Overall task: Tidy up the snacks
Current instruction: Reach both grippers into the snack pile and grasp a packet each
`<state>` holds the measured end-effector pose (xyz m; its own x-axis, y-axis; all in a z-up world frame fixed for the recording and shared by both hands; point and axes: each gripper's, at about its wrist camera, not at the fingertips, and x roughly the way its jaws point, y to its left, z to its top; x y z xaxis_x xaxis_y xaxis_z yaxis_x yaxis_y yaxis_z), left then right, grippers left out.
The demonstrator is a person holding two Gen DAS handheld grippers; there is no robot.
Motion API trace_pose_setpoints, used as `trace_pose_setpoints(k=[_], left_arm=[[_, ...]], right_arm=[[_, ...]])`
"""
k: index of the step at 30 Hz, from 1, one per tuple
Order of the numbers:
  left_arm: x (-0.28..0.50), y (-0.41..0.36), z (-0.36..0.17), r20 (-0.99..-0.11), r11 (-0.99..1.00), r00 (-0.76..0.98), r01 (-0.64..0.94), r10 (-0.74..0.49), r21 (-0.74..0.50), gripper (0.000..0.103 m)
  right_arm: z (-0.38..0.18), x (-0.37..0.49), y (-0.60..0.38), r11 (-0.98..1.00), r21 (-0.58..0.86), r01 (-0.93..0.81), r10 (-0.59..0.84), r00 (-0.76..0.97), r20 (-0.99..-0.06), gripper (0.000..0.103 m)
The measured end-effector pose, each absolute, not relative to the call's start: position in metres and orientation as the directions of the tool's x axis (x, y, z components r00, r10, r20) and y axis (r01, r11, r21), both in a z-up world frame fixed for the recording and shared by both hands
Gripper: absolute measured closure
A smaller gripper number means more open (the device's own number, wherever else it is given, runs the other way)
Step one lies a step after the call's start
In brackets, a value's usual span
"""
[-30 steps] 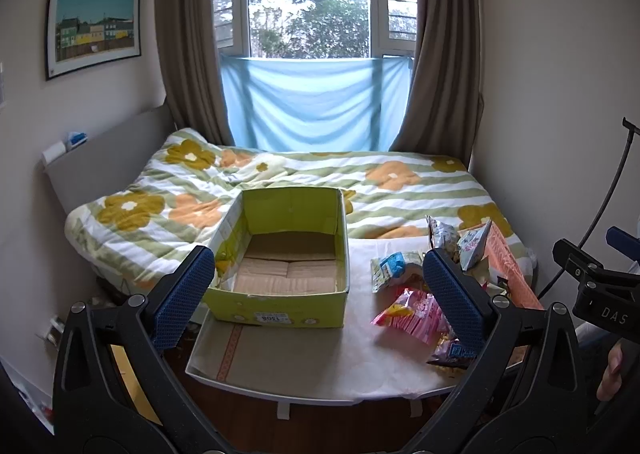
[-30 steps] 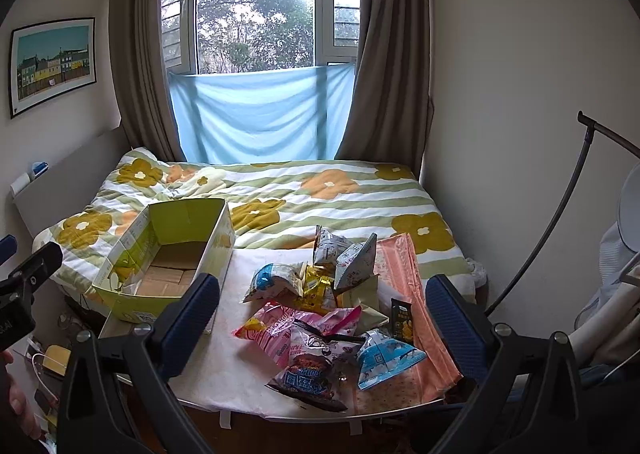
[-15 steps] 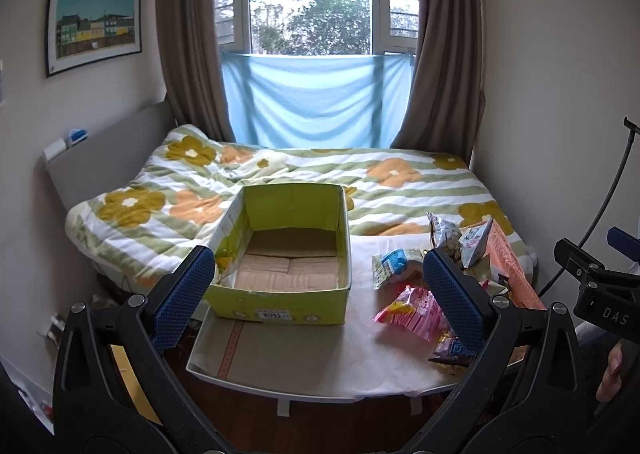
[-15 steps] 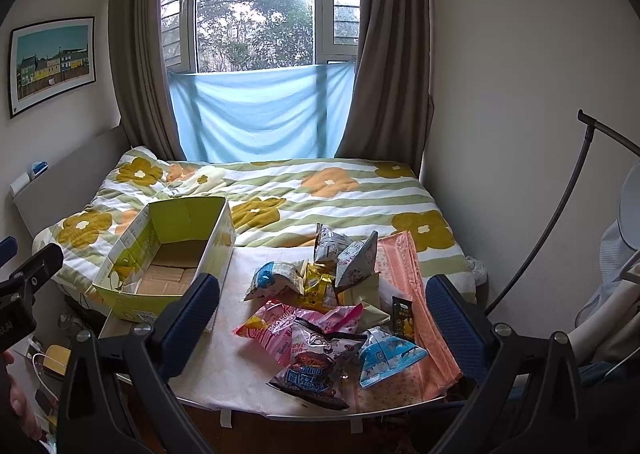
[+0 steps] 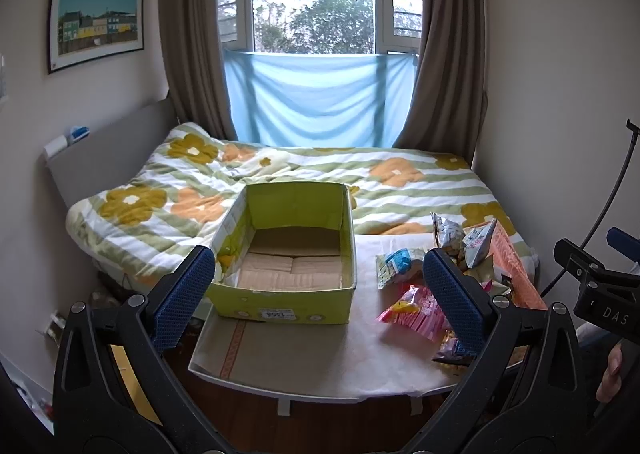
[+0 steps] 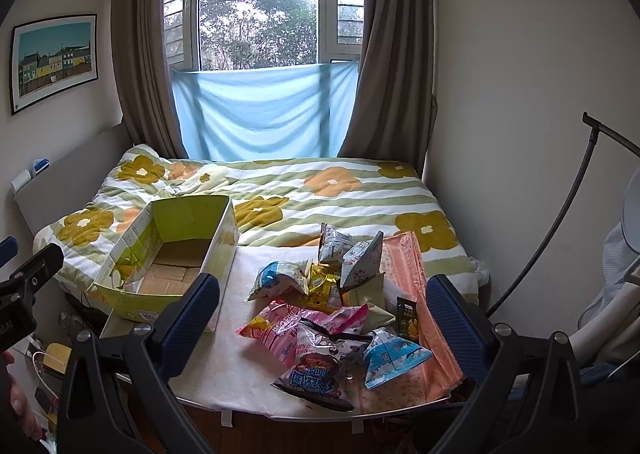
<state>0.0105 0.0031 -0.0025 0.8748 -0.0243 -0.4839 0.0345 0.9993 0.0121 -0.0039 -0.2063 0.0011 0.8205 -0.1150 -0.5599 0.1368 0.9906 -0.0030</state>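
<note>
An empty yellow-green cardboard box (image 5: 280, 302) stands on the left of a white table (image 5: 304, 354); it also shows in the right wrist view (image 6: 132, 306). A heap of snack bags (image 6: 328, 318) lies on the table's right half, with a pink bag (image 5: 412, 312) nearest the box. My left gripper (image 5: 320, 294) is open and empty, held back from the table in front of the box. My right gripper (image 6: 324, 318) is open and empty, held back from the table in front of the heap.
A bed with a flowered quilt (image 6: 320, 193) lies behind the table. An orange cloth (image 6: 412, 278) lies under the snacks at the table's right edge. A black lamp arm (image 6: 560, 213) curves up on the right. Clutter sits on the floor at the left (image 6: 52, 358).
Both views have shifted very slightly; the grippers stay open and nothing on the table has moved.
</note>
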Motion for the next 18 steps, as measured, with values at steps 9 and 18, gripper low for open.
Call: trace_pose_setpoints(k=[9,18], left_arm=[[0.013,0.009,-0.006,-0.489,1.0,0.872,0.031,-0.026,0.002,0.0],[0.041,-0.006,-0.026,-0.595,0.99,0.793,0.131,-0.132,-0.046,0.0]], right_arm=[[0.001,-0.002,-0.206,0.992,-0.004,0.127,-0.107,0.821,-0.561,0.0],[-0.003,-0.012,-0.246,0.971,-0.022,0.237,-0.202,0.77,-0.605,0.0]])
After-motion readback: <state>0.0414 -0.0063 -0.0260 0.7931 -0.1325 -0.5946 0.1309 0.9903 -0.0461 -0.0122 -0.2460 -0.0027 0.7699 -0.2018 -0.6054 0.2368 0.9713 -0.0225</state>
